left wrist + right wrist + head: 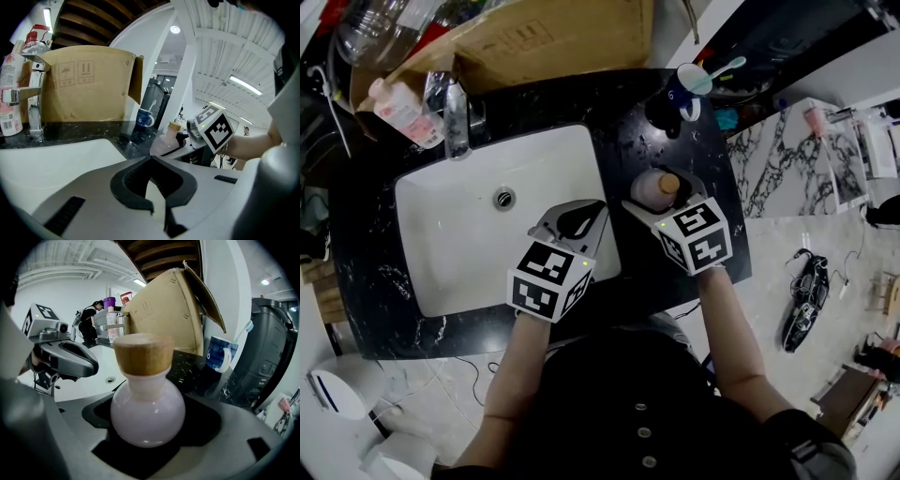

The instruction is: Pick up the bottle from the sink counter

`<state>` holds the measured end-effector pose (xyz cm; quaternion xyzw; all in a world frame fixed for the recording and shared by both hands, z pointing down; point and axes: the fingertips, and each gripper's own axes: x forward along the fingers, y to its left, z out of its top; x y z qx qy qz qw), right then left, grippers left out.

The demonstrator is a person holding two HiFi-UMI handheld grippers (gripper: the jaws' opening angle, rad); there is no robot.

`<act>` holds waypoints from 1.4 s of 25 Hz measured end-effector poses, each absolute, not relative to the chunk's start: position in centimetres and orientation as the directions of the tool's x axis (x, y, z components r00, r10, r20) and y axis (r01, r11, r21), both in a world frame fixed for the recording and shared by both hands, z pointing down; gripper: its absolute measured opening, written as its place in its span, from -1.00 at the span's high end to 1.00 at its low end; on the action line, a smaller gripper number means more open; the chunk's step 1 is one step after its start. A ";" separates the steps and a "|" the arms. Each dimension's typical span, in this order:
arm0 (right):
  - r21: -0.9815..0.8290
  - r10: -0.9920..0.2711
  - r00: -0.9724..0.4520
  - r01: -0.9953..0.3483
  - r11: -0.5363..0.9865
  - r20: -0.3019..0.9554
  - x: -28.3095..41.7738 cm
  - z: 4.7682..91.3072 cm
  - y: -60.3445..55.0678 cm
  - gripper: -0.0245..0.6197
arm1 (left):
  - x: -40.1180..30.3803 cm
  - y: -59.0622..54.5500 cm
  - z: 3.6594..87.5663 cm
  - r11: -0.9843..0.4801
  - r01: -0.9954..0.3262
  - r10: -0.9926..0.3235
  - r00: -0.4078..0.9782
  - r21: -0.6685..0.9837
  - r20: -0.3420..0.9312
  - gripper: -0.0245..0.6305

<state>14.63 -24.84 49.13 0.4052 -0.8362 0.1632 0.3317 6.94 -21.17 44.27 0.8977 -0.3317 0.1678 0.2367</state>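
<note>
Right gripper view: right gripper (150, 434) clasps the bottle (146, 408) by the counter's (628, 141) right edge; left gripper (151, 161) closed, empty. Next, lift it straight up.

Bottle (656, 189) right of sink (469, 253), mug (680, 98) behind bottle
</note>
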 end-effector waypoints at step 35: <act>0.001 -0.756 -0.549 -0.809 0.588 0.358 12.5 35.3 -21.5 -0.33 | 6.7 -21.8 33.5 -0.761 -0.643 -0.591 0.745 0.093 0.309 0.87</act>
